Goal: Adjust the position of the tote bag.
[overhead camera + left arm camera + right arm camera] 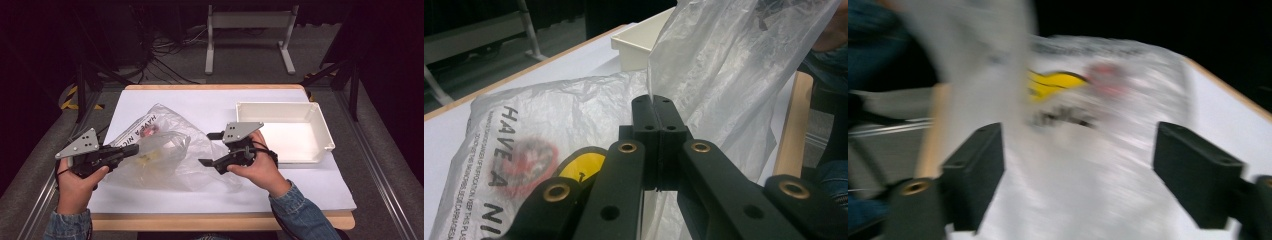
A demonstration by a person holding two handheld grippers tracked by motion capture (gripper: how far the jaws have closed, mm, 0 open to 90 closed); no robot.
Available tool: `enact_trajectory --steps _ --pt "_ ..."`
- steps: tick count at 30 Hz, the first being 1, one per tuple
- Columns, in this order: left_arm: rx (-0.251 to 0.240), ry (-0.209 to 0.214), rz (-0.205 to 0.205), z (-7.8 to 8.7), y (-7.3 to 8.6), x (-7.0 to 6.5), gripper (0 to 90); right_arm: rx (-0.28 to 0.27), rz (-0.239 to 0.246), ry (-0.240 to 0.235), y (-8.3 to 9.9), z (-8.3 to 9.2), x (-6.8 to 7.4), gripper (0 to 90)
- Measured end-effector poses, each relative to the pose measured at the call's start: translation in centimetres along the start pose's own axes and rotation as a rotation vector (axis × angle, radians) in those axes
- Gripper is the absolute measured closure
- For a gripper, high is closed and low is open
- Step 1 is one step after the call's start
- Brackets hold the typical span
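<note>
Flanking plastic bag: white tray, right gripper agape.

the crumpled plastic bag sprawls over the table's middle, its raised film blocking the way between the two hands. right of the bag a white tray takes up that side. bare table lies behind the bag, and a strip in front of it.

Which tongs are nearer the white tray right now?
Right. The right tongs hang open over the plastic bag, just left of the white tray; the left tongs pinch the bag's far left side.
</note>
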State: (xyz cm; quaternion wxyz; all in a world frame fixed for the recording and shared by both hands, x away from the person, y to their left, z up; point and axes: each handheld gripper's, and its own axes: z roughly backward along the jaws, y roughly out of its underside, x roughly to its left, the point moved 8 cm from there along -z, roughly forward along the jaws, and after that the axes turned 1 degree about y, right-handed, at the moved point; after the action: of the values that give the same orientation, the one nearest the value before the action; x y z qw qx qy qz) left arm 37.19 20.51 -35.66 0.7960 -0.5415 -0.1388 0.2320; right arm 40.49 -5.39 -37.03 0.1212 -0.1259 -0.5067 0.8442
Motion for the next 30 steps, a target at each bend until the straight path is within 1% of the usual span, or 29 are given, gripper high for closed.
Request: enact_trajectory --steps 1,2,3,4,5,7,8,9,10,11,12,13,14,15,17,18,19,21,23,25,27,29,30 --pt "0.000 0.000 0.000 0.0 0.0 0.0 89.9 0.000 0.000 0.000 0.0 0.0 0.0 17.1" --pt "0.008 -0.001 0.004 0.1 0.2 -0.1 89.9 0.019 -0.004 0.023 0.3 0.0 -0.6 14.5" --pt "0.012 -0.001 0.003 0.1 0.3 -0.2 89.9 0.069 -0.015 0.046 1.2 -0.4 -1.5 9.3" --pt "0.016 -0.003 0.004 0.1 0.4 -0.2 89.9 0.092 -0.024 0.043 1.7 -0.8 -1.7 8.3" --pt "0.019 -0.002 0.007 0.1 0.5 -0.3 89.9 0.110 -0.029 0.036 2.1 -1.2 -1.8 8.5" --pt "0.023 0.000 0.003 0.2 0.6 -0.4 89.9 0.152 -0.026 0.038 2.8 -2.2 -1.9 8.5" --pt "0.025 0.000 0.001 0.2 0.7 -0.4 89.9 0.175 -0.023 0.050 3.2 -2.6 -2.1 8.6" --pt "0.028 0.000 -0.001 0.3 0.8 -0.4 89.9 0.194 -0.025 0.069 3.6 -3.0 -2.5 11.0" --pt "0.028 0.001 0.001 0.4 0.8 -0.5 89.9 0.221 -0.029 0.080 4.0 -3.2 -2.7 21.3" --pt "0.027 0.000 0.000 0.5 0.8 -0.5 89.9 0.251 -0.034 0.061 4.4 -3.2 -2.8 38.9" --pt "0.026 0.000 0.000 0.6 0.9 -0.5 89.9 0.268 -0.047 0.031 4.6 -3.1 -2.7 54.2" --pt "0.027 0.000 -0.001 0.7 0.9 -0.5 89.9 0.272 -0.060 0.019 4.6 -2.9 -2.6 67.8" --pt "0.027 0.002 -0.001 0.7 0.9 -0.5 89.9 0.274 -0.066 0.014 4.5 -2.6 -2.6 79.3" --pt "0.028 0.006 -0.005 0.7 0.9 -0.5 89.9 0.265 -0.073 0.016 4.3 -2.2 -2.6 85.8" --pt "0.038 0.019 -0.019 0.8 1.0 -0.6 89.9 0.235 -0.111 0.013 3.7 -1.4 -2.6 87.1" --pt "0.041 0.028 -0.030 0.8 1.0 -0.7 89.9 0.221 -0.131 0.006 3.3 -0.9 -2.5 88.1" --pt "0.047 0.038 -0.043 0.9 1.0 -0.8 89.9 0.204 -0.147 0.009 3.0 -0.4 -2.4 88.8" --pt "0.050 0.048 -0.058 1.1 0.9 -0.9 89.9 0.168 -0.164 0.022 2.1 0.8 -2.3 89.2" --pt "0.057 0.050 -0.061 1.4 1.0 -0.9 89.9 0.131 -0.184 0.025 1.4 1.6 -2.3 89.3" --pt "0.065 0.042 -0.054 1.6 1.1 -0.6 89.9 0.081 -0.191 0.039 0.7 2.3 -2.4 89.4" --pt "0.061 0.028 -0.043 1.8 1.2 -0.2 89.9 0.047 -0.202 0.044 0.4 2.5 -2.7 89.3" --pt "0.054 0.005 -0.027 2.1 1.3 0.3 89.9 0.011 -0.227 0.044 0.0 2.4 -3.3 89.3" --pt "0.050 -0.006 -0.024 2.2 1.3 0.5 89.9 -0.021 -0.255 0.033 -0.4 2.3 -3.8 89.2"
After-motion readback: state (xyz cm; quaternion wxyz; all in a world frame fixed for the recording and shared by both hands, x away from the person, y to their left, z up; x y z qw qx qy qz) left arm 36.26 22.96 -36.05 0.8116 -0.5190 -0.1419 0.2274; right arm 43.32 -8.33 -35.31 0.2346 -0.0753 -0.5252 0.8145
